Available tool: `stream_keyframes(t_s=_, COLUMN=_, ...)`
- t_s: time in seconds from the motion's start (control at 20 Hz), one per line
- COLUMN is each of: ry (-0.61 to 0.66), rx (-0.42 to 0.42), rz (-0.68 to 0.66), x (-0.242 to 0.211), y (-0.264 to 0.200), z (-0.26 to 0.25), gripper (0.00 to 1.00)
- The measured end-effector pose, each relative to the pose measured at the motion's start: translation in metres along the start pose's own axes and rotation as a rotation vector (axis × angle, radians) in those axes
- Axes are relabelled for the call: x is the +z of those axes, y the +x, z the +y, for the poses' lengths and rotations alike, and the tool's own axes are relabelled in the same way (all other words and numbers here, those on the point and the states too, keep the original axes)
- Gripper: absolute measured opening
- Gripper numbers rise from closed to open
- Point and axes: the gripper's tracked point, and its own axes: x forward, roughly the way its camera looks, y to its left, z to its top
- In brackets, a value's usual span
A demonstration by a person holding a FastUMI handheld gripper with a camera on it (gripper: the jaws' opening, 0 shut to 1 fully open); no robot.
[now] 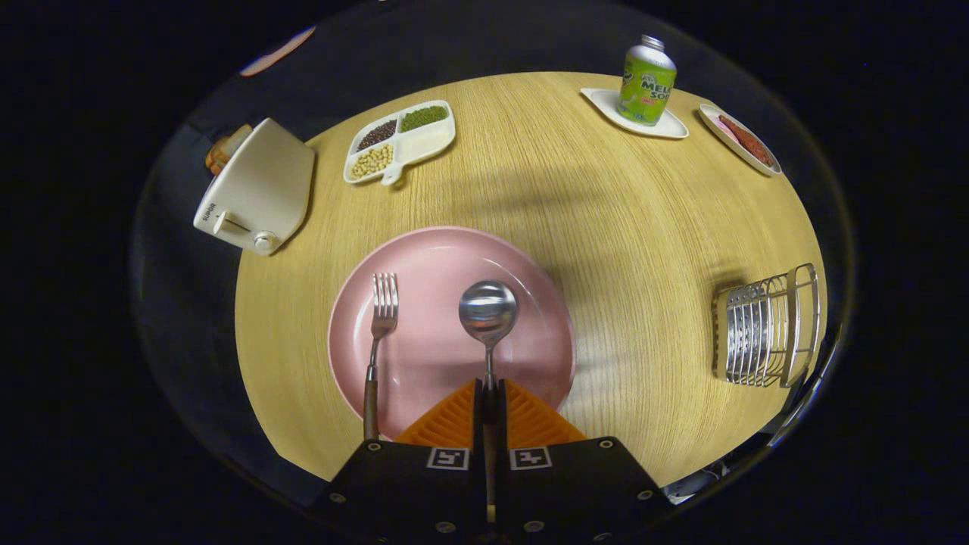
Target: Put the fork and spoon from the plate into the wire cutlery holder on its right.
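Note:
A pink plate (424, 257) lies on the wooden table just ahead of my fingers. A steel spoon (488, 312) points away from me over the plate, bowl up, and its handle runs back between my two fingers. My gripper (490, 393) is shut on that handle, with both pads pressed against it. A fork (381, 318) lies on the plate to the left of the spoon, tines pointing away, its dark handle hanging over the near rim. The wire cutlery holder (766, 327) stands on the table well to the right of the plate.
A white toaster (257, 189) sits at the table's far left edge. A divided dish of beans (400, 140) lies beyond the plate. A green can (646, 82) on a white coaster and a small dish of food (740, 139) stand at the far right.

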Motion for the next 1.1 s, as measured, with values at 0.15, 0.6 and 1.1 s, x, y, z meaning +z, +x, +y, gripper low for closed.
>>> stream_keyframes(t_s=0.15, ry=-0.008, rx=0.030, rz=-0.038, x=0.004, y=-0.021, z=-0.004, gripper=0.05)
stream_keyframes(t_s=0.6, ry=0.021, rx=0.051, rz=-0.178, x=0.024, y=-0.095, z=-0.054, gripper=0.05)
stream_keyframes(t_s=1.1, ry=0.096, rx=-0.089, rz=-0.193, x=0.023, y=-0.150, z=-0.192, gripper=0.05)
